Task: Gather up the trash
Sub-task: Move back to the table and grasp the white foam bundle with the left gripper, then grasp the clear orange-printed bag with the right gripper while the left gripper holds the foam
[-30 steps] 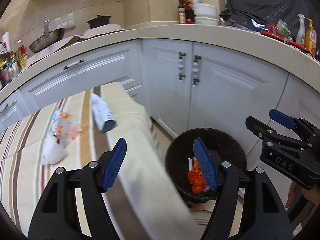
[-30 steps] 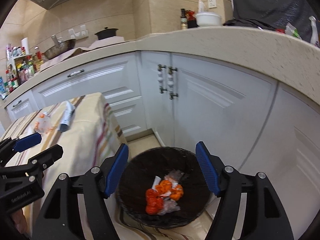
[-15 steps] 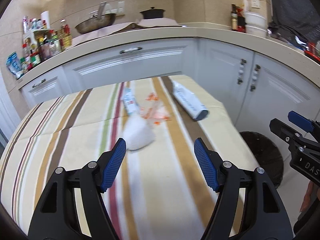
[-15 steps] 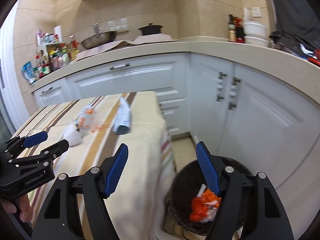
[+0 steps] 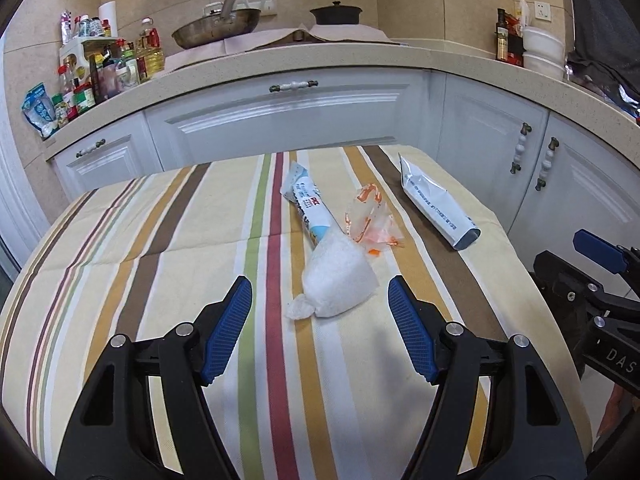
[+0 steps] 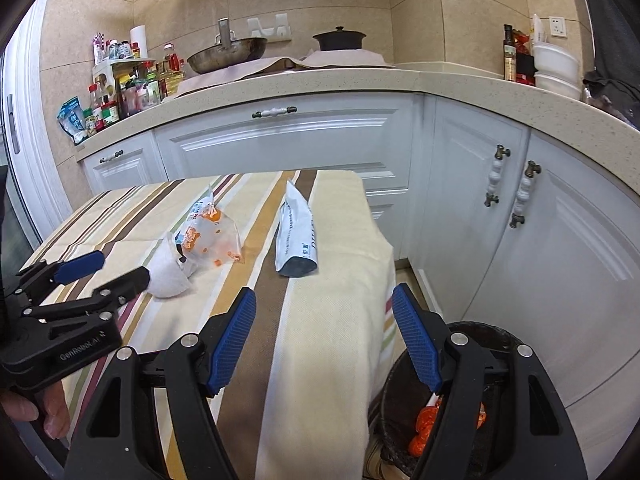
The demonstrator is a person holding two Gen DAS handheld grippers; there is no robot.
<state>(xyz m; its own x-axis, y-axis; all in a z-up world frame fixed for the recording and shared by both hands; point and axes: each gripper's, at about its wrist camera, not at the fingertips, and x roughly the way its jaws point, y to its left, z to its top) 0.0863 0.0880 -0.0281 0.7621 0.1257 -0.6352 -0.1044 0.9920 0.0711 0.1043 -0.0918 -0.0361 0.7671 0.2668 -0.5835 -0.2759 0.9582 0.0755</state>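
Trash lies on a striped tablecloth (image 5: 160, 264): a crumpled white bag (image 5: 340, 280) (image 6: 166, 272), a clear orange-printed wrapper (image 5: 370, 220) (image 6: 212, 236), a blue and white packet (image 5: 306, 204) and a silver-white pouch (image 5: 436, 204) (image 6: 298, 236). My left gripper (image 5: 320, 328) is open, just short of the white bag, nothing between its fingers. My right gripper (image 6: 324, 336) is open over the table's right end, short of the pouch. A dark bin (image 6: 496, 340) with orange trash (image 6: 426, 428) stands on the floor, lower right.
White cabinets (image 5: 288, 120) and a beige counter (image 5: 280, 64) curve behind the table, carrying a wok (image 5: 216, 32), a black pot (image 5: 336, 14) and bottles (image 5: 92, 76). The right gripper's body shows at the left wrist view's right edge. A hand (image 6: 48, 412) holds the left gripper.
Both grippers swung left, away from the bin and over the table. The trash on the cloth now lies straight ahead of the left gripper. Both stayed open.
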